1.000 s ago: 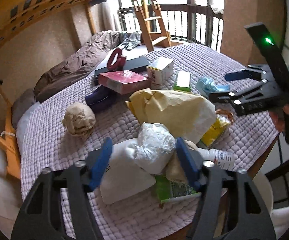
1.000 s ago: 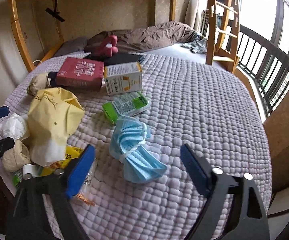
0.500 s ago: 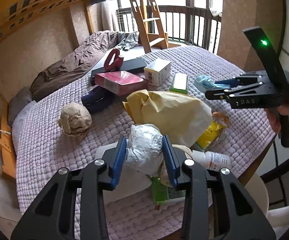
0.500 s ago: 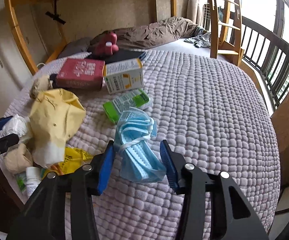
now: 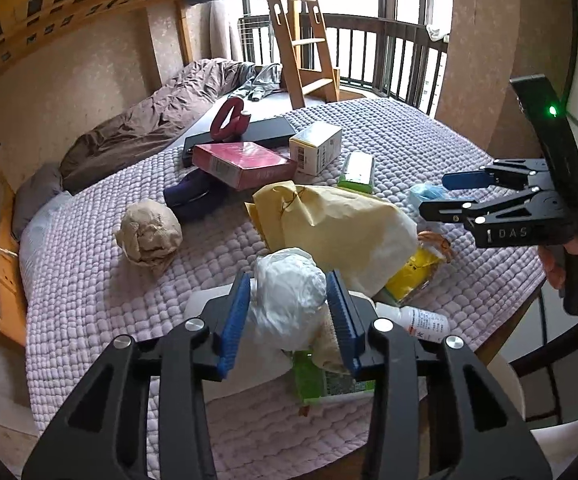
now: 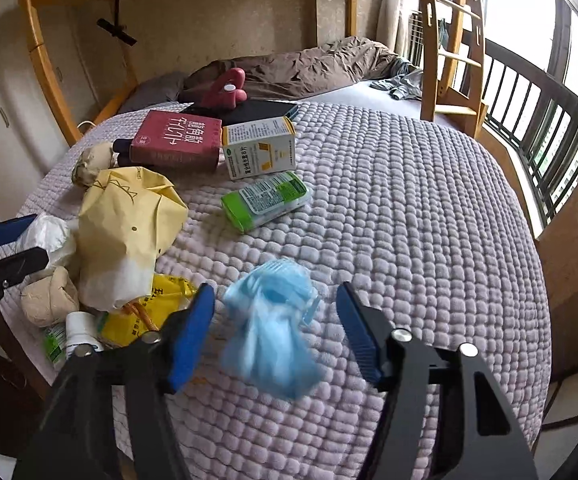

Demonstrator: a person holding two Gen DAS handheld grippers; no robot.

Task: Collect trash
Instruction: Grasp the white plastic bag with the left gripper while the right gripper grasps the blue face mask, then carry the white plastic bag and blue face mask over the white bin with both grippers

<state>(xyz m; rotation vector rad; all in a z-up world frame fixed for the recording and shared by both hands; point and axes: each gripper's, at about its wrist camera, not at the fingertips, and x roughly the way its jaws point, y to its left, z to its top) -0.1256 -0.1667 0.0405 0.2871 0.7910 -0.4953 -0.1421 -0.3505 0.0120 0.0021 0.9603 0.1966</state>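
Note:
My left gripper [image 5: 287, 308] is shut on a crumpled white plastic bag [image 5: 289, 300] and holds it above the trash pile at the bed's near edge. My right gripper [image 6: 275, 328] is open; a bunch of blue face masks [image 6: 273, 328] hangs blurred between its blue pads [image 6: 191, 336], touching neither. The right gripper also shows in the left wrist view [image 5: 449, 192], with the masks [image 5: 425, 194] behind it. A yellow paper bag [image 5: 329, 224] lies in the middle of the pile. A crumpled brown paper ball [image 5: 149, 232] lies to the left.
On the quilted lilac bedspread [image 6: 409, 208] lie a red box [image 6: 177, 144], a white-and-yellow medicine box [image 6: 261, 152], a green-and-white packet [image 6: 267, 200], a yellow wrapper [image 6: 149, 312] and a small white bottle [image 6: 81, 332]. A wooden ladder [image 5: 297, 32] stands at the far side.
My left gripper closed on the white plastic bag and lifted it a little. My right gripper closed around the blue masks, then opened again; the masks now blur between the pads.

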